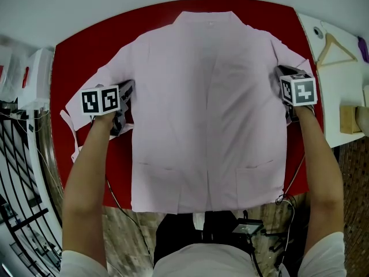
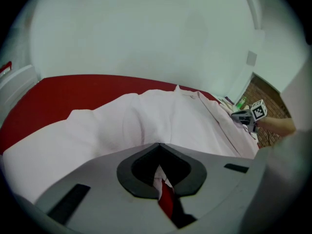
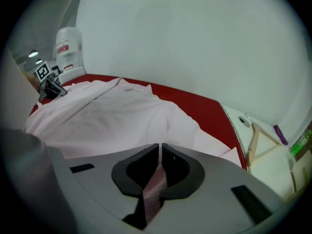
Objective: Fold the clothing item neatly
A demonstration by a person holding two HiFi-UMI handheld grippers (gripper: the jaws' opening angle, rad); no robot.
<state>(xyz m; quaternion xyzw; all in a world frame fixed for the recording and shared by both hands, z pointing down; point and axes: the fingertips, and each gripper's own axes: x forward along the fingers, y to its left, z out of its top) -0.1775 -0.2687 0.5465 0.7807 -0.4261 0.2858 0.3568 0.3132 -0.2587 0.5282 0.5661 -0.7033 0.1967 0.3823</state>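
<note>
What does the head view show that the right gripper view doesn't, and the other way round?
Only the head view: the whole pink jacket spread flat, its two pockets and the person's arms.
Only the right gripper view: the right gripper seen close along its jaws, which are shut on a fold of the jacket's cloth.
Both: the jacket, the red table, the wooden hanger and the left gripper at the jacket's other side.

Garment (image 1: 207, 114) right sleeve (image 1: 288, 53) end hidden under right tool (image 1: 281, 74).
</note>
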